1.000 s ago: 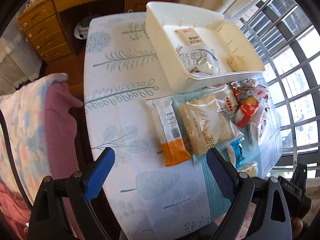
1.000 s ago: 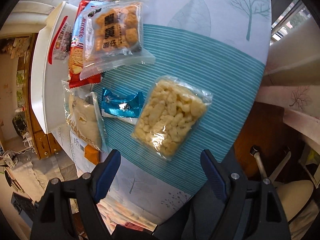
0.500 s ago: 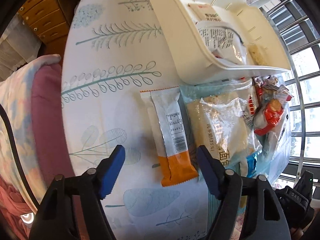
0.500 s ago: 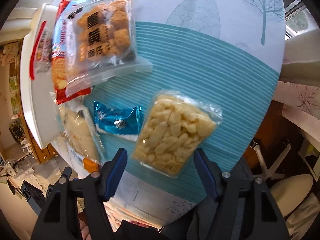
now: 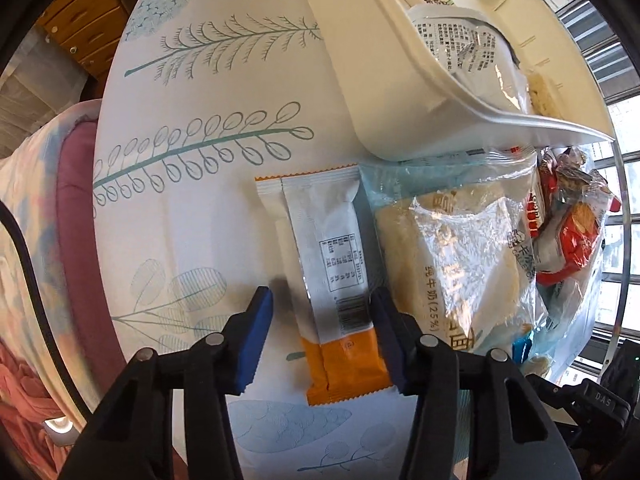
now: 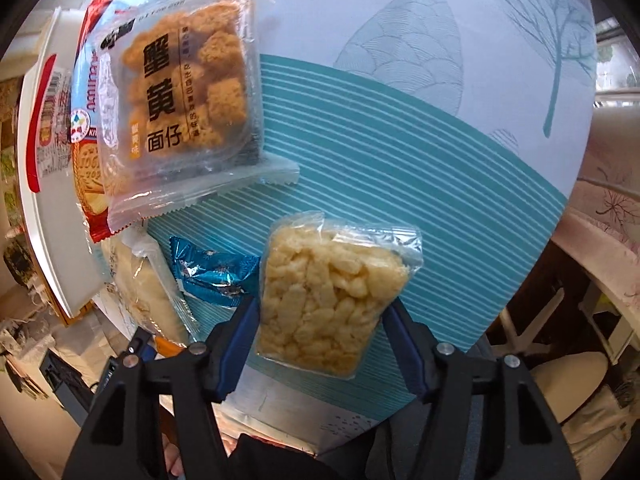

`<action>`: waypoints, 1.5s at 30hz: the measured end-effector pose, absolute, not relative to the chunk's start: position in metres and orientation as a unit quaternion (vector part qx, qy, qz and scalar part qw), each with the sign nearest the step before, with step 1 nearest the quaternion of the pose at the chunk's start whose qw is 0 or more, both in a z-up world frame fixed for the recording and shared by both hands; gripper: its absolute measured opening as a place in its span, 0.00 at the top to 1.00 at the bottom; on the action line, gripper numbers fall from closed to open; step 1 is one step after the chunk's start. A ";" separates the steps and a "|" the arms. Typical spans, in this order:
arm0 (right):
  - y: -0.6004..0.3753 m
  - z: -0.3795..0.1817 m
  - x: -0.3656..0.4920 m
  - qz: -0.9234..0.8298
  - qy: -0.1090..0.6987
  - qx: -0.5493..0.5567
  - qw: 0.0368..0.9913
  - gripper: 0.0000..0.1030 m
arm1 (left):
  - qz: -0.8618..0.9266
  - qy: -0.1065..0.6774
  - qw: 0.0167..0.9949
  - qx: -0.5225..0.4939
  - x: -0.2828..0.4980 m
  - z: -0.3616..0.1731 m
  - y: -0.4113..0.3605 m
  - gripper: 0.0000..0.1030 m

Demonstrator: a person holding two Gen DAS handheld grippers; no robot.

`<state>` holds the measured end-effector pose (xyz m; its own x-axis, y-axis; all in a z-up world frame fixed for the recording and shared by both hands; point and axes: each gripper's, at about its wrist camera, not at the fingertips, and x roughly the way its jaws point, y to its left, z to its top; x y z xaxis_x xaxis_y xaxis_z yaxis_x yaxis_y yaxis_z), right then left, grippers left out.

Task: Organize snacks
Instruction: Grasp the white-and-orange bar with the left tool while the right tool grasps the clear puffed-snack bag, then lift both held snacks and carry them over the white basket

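A white and orange snack packet (image 5: pixel 328 248) lies flat on the leaf-print tablecloth (image 5: pixel 200 208). My left gripper (image 5: pixel 320 300) points down over its lower end, jaws closing. The right pad touches the packet's edge; the left pad stands apart from it. Beside it lies a clear bag of pale bread (image 5: pixel 460 260), and behind it a white bin (image 5: pixel 400 80) holding several packets. My right gripper (image 6: pixel 322 308) is shut on a clear bag of pale puffed snack (image 6: pixel 332 280), one pad pressing each side, over the teal striped cloth (image 6: pixel 400 160).
A blue foil packet (image 6: pixel 212 276), a bag of brown noodle bites (image 6: pixel 180 92) and a red biscuit packet (image 6: pixel 86 128) lie left of the held bag. Red wrappers (image 5: pixel 568 240) pile by the window bars (image 5: pixel 624 200). Wooden drawers (image 5: pixel 80 32) and a pink blanket (image 5: pixel 40 240) flank the table.
My left gripper came down over the white and orange packet and narrowed around it. My right gripper moved forward and closed on the puffed snack bag.
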<state>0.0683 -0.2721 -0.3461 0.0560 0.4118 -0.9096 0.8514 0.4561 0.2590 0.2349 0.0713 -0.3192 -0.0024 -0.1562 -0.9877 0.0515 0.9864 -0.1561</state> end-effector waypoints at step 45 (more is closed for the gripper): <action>-0.180 -0.284 0.047 -0.175 0.621 0.382 0.662 0.42 | -0.134 0.590 0.793 -0.072 0.154 -0.214 0.133 0.68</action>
